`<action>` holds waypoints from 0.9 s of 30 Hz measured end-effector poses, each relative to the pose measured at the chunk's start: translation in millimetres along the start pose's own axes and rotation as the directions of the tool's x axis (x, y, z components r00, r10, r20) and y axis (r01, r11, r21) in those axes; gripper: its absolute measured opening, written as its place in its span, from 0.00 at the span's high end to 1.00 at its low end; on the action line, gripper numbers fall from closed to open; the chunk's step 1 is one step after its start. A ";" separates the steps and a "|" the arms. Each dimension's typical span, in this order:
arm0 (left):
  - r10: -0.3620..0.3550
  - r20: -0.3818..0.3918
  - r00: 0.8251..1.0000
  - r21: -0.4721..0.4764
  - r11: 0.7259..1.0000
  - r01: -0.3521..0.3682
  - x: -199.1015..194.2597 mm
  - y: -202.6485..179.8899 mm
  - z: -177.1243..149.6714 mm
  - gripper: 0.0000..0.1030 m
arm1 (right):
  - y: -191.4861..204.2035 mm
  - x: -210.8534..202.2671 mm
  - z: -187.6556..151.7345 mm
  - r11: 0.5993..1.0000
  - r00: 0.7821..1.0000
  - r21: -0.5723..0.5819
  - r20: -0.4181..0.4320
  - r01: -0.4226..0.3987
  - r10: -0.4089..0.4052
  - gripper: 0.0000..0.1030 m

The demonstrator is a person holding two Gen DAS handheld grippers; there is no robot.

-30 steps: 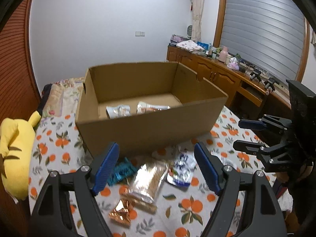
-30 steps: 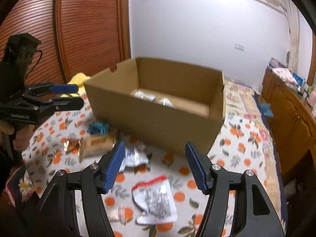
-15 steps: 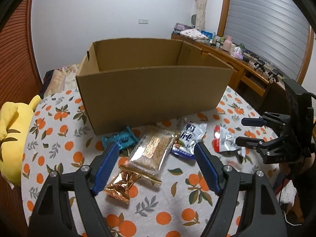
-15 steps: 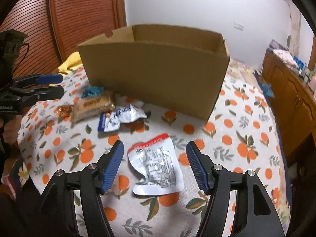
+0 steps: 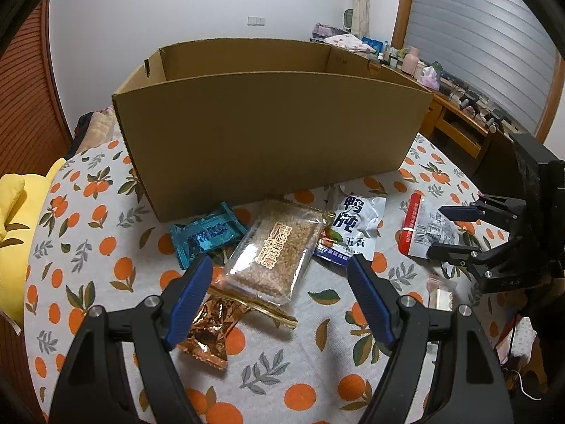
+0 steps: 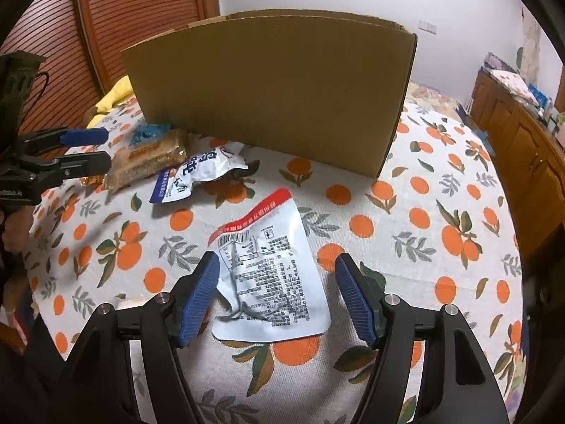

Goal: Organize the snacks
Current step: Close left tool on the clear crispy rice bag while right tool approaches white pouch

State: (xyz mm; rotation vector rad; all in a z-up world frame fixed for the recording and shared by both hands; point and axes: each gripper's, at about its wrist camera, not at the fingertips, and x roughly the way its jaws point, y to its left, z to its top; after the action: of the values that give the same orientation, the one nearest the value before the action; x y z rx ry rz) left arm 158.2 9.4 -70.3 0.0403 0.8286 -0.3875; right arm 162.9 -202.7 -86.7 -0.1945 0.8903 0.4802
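A cardboard box (image 5: 268,134) stands on the orange-print table, also in the right wrist view (image 6: 275,81). My left gripper (image 5: 280,295) is open, low over a clear cracker pack (image 5: 279,251). A teal packet (image 5: 206,235), a copper wrapper (image 5: 208,332) and a white-and-blue pouch (image 5: 353,226) lie around it. My right gripper (image 6: 277,291) is open, its fingers either side of a silver pouch with a red band (image 6: 268,265). That pouch also shows in the left wrist view (image 5: 423,229), and the white-and-blue pouch in the right wrist view (image 6: 201,173).
A yellow plush toy (image 5: 14,233) lies at the table's left edge. A small clear sachet (image 5: 439,291) lies near the right gripper. A wooden dresser (image 6: 529,148) with clutter stands along the right wall. A wooden slatted door (image 6: 123,24) is behind the box.
Both grippers have dropped from above the box to just over the table. The box's inside is now hidden. Both stay open.
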 end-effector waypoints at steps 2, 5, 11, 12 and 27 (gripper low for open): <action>0.000 -0.006 1.000 0.004 1.000 0.000 3.5 -0.4 1.0 0.23 | -0.1 1.3 -0.1 1.000 1.000 0.000 -0.003 -0.004 0.004 0.31; 0.001 -0.015 1.000 0.011 1.000 -0.001 9.1 -0.6 2.9 0.23 | 0.7 1.9 -0.6 1.000 1.000 -0.001 -0.003 -0.014 0.014 0.31; 0.002 -0.034 0.999 0.021 1.000 -0.001 19.8 -1.5 7.8 0.23 | 3.0 3.9 -1.6 0.999 0.999 -0.009 -0.006 -0.037 0.037 0.31; 0.003 -0.037 0.999 0.023 1.000 -0.002 21.5 -1.7 8.3 0.23 | 4.7 4.9 -2.5 0.999 0.999 -0.014 -0.010 -0.032 0.032 0.31; 0.028 -0.079 0.996 0.049 0.999 -0.024 43.7 -3.2 14.9 0.27 | 10.0 7.1 -5.0 0.999 1.000 -0.050 0.003 0.005 -0.004 0.28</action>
State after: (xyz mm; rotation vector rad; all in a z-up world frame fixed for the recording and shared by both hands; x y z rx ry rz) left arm 194.4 -10.3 -91.5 0.1111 0.8968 -0.3834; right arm 158.4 -193.4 -95.0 -0.2416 0.8754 0.4988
